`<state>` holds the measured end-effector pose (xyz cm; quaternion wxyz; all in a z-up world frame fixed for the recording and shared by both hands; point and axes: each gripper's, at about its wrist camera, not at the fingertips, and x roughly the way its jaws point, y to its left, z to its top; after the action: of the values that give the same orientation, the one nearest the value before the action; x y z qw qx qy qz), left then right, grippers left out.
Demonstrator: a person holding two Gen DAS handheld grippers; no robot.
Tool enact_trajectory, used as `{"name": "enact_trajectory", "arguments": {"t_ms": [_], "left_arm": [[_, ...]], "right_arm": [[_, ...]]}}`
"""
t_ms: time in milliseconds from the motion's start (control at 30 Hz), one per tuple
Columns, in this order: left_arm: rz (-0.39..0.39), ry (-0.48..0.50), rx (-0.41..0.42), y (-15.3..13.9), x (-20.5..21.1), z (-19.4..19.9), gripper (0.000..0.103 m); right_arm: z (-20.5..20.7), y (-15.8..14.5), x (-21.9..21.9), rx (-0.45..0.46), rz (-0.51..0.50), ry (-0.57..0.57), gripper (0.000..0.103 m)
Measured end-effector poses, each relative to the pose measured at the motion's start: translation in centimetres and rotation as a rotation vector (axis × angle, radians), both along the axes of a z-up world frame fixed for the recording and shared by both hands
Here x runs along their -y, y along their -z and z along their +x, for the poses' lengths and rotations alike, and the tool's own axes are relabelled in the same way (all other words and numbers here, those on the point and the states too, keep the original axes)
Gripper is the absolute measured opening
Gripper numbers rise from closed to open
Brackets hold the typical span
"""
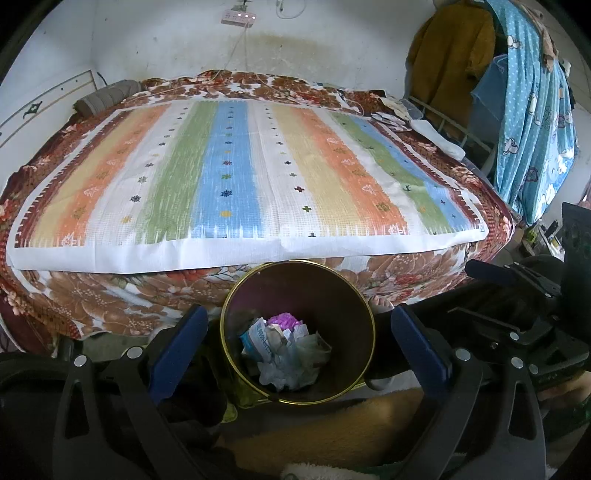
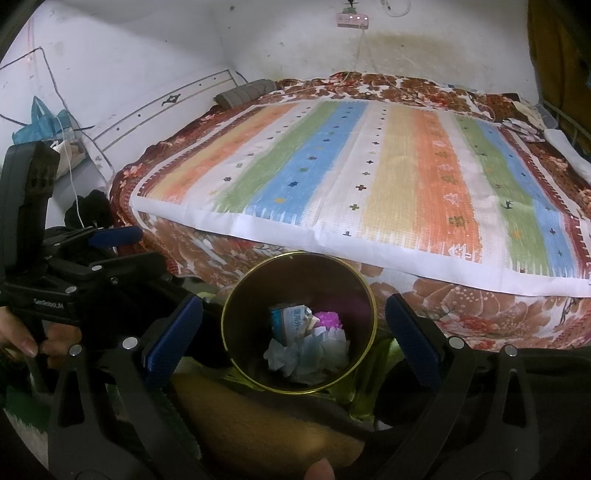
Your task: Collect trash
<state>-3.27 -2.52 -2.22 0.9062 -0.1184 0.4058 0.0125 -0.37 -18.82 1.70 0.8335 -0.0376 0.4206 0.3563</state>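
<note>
A round dark bin with a gold rim (image 1: 236,295) stands on the floor at the foot of the bed; it also shows in the right wrist view (image 2: 236,295). In it lie crumpled white paper (image 1: 284,373), a blue-white carton (image 1: 256,338) and a purple wad (image 1: 282,320); the same paper (image 2: 306,356), carton (image 2: 288,323) and wad (image 2: 328,319) show from the right. My left gripper (image 1: 299,332) is open and empty above the bin. My right gripper (image 2: 295,323) is open and empty above the bin too. The left gripper's body (image 2: 74,280) shows at the left of the right wrist view.
A bed with a striped cloth (image 1: 240,173) over a floral blanket (image 1: 92,295) fills the view behind the bin. Clothes and a blue curtain (image 1: 532,110) hang at the right. A power strip (image 1: 238,16) hangs on the wall. A tan fuzzy surface (image 1: 314,432) lies below the bin.
</note>
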Motion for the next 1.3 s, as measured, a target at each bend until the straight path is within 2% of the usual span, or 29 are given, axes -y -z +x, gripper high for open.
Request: {"name": "enact_trajectory", "arguments": {"t_ms": [1300], "left_arm": [[0.000, 0.002, -0.002, -0.03, 0.02, 0.11, 0.097]], "right_arm": [[-0.29, -0.14, 0.12, 0.003, 0.011, -0.008, 0.094]]}}
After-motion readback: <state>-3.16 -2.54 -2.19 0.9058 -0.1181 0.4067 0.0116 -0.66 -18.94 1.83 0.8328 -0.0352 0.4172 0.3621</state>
